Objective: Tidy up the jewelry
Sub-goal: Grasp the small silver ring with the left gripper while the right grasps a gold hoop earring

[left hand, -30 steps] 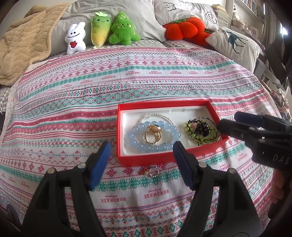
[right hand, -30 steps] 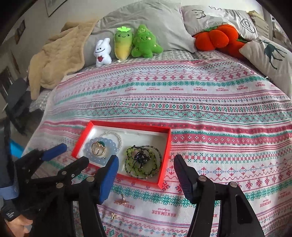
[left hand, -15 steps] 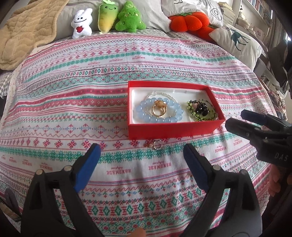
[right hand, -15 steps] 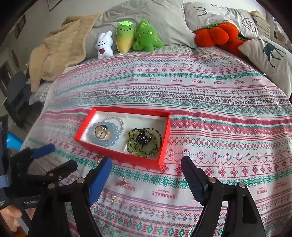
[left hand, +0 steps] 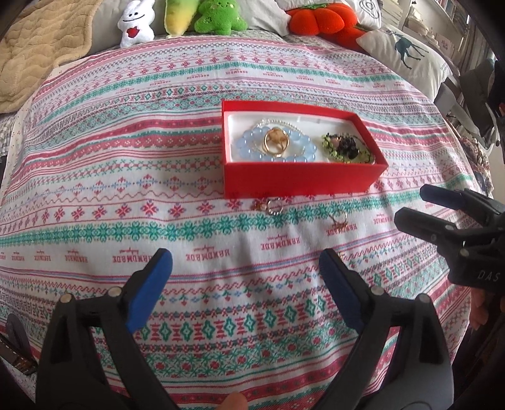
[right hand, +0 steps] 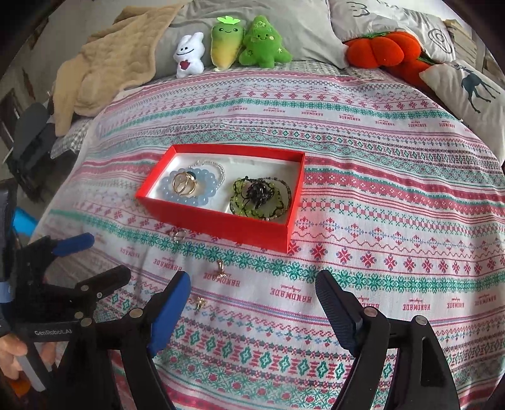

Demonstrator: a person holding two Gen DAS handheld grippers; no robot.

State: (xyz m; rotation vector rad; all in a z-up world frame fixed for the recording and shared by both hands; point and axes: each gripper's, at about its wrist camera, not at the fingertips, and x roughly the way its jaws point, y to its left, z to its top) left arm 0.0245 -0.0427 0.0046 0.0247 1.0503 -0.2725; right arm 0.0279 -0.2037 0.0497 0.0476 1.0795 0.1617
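Backing off from box (left hand: 303, 176): it sits higher, smaller in frame than before; both grippers, left (left hand: 246, 280) and right (right hand: 252, 302), spread wider, empty; rings (right hand: 220, 268) now visible mid-frame.

bed (right hand: 363, 157) with striped patterned cover fills frame; grey pillows (right hand: 293, 28), tan blanket (right hand: 104, 66) upper left, plush toys (right hand: 249, 41) along top, bookshelf (left hand: 442, 19) upper right, daylight.

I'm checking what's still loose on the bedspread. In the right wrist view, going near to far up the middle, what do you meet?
Small gold earring → gold ring → silver ring → red box → plush toys at the pillows.
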